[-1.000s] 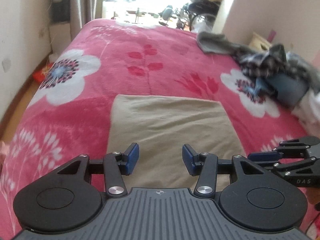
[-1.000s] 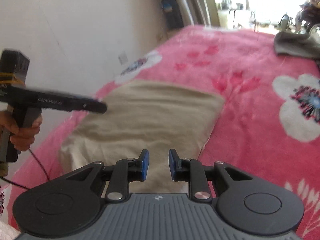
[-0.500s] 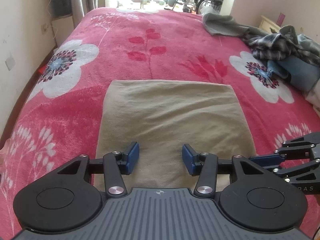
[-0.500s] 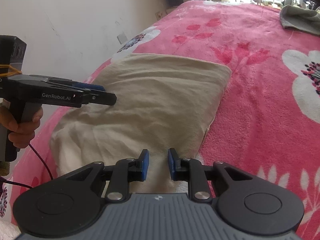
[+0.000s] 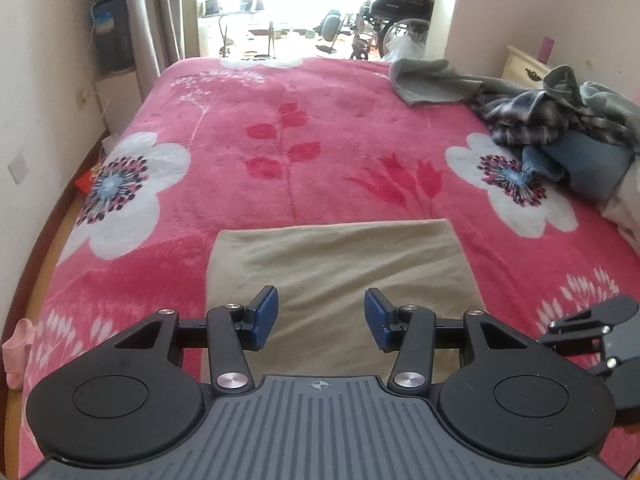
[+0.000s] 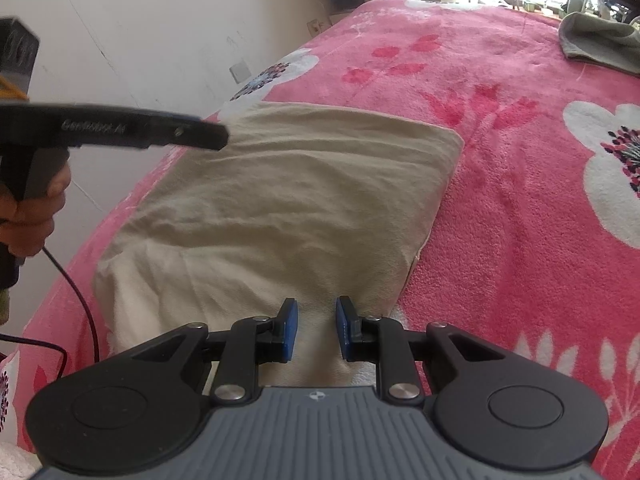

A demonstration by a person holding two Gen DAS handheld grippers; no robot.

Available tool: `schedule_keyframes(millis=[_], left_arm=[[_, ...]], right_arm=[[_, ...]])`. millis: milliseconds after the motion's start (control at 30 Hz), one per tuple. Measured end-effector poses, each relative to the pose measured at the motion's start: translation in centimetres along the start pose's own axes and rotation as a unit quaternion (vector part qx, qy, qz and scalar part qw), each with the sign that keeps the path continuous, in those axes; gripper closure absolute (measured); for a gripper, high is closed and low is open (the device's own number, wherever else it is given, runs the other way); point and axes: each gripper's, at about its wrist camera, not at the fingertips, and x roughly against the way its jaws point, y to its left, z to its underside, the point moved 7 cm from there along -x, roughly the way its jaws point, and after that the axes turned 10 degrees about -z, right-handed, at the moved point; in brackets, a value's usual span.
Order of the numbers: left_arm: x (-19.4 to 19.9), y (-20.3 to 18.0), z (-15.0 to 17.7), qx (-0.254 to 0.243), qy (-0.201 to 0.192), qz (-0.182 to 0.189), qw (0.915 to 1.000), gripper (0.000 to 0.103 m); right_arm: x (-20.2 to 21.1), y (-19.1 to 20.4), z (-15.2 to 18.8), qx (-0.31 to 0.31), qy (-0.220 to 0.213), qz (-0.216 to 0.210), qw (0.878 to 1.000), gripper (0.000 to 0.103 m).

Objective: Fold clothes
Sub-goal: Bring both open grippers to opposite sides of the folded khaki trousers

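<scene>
A beige garment point(image 5: 340, 264), folded into a flat rectangle, lies on the near part of a pink flowered blanket point(image 5: 320, 140). My left gripper point(image 5: 320, 310) hovers over its near edge, jaws open, nothing between the blue pads. In the right wrist view the same garment point(image 6: 280, 200) fills the middle. My right gripper point(image 6: 312, 322) hangs above its near right corner with a narrow gap between the pads and no cloth pinched. The left gripper point(image 6: 208, 136) also shows there, held by a hand point(image 6: 36, 208) above the garment's far left corner.
A heap of unfolded clothes point(image 5: 560, 128) lies at the bed's right side, with a grey garment point(image 5: 432, 84) behind it. A wall point(image 6: 140, 40) runs along the bed's left edge. A nightstand point(image 5: 524, 68) stands at the far right. A black cable point(image 6: 80, 300) trails from the left gripper.
In the right wrist view the left gripper has drifted up and toward the garment's far edge. The left view first dipped toward the cloth, then lifted. Neither gripper's jaws changed.
</scene>
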Motion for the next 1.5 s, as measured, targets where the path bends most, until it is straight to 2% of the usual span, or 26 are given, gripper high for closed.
schedule_keyframes(millis=[67,300,533,700,900,1067,1233,1367,1500], left_arm=[[-0.6,-0.5,-0.3,-0.002,0.004,0.004,1.0,0.055],[-4.0,-1.0,0.8,-0.008,0.059,-0.01,0.9982,0.056],[-4.3,-0.3,0.9,0.017,0.072,0.003,0.9973,0.056],[-4.5,-0.6,0.9,0.017,0.07,0.001,0.9974,0.056],[-4.5,-0.6,0.9,0.023,0.072,-0.005,0.9971,0.056],[-4.5,-0.6,0.8,0.023,0.076,-0.01,0.9968,0.055],[-4.6,-0.5,0.7,0.031,0.081,-0.007,0.9962,0.055],[-4.7,-0.4,0.7,0.036,0.082,-0.003,0.996,0.055],[-4.8,-0.3,0.6,0.037,0.083,0.0,0.9959,0.055]], right_arm=[[0.0,0.0,0.0,0.002,0.0,0.001,1.0,0.08],[0.0,-0.1,0.0,0.006,0.002,0.002,1.0,0.08],[-0.1,0.0,0.0,0.007,0.001,0.002,1.0,0.08],[0.0,0.0,0.0,0.005,0.001,-0.001,1.0,0.08],[1.0,-0.6,-1.4,-0.027,0.013,-0.017,0.999,0.08],[1.5,-0.4,-6.3,0.042,-0.005,0.027,0.999,0.08],[-0.2,-0.5,-10.3,0.108,-0.007,0.085,0.991,0.08],[-3.3,-2.0,-10.1,0.129,0.032,0.123,0.983,0.08],[-4.8,-2.6,-9.4,0.136,0.053,0.135,0.98,0.08]])
